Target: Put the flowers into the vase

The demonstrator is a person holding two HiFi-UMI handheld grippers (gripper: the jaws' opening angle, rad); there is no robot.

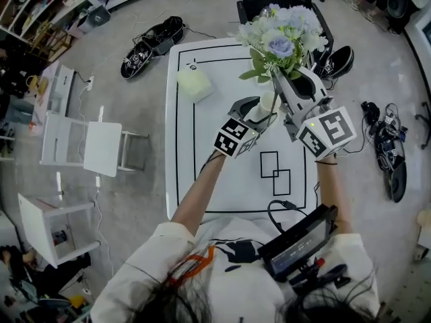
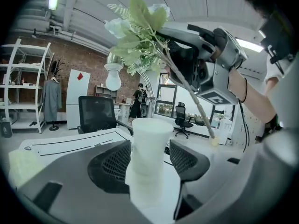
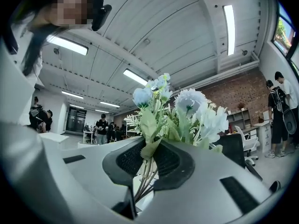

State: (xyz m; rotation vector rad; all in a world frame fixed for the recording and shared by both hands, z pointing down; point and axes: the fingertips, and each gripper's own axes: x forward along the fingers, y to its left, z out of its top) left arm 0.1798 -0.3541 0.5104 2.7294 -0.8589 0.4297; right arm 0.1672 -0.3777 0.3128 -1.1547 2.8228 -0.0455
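Observation:
A white vase stands on the white table. My left gripper is open around it; in the left gripper view the vase stands between the two wide-spread pads of the gripper, with a gap on the right side. My right gripper is shut on the stems of a bouquet of pale blue and white flowers, held above and just behind the vase. In the right gripper view the stems pass between the pads and the blooms rise beyond. The stem ends hang to the right of the vase.
A pale green block lies on the table's far left part. A black office chair stands behind the table. White chairs stand on the floor at left. A dark device with cables sits at the near table edge.

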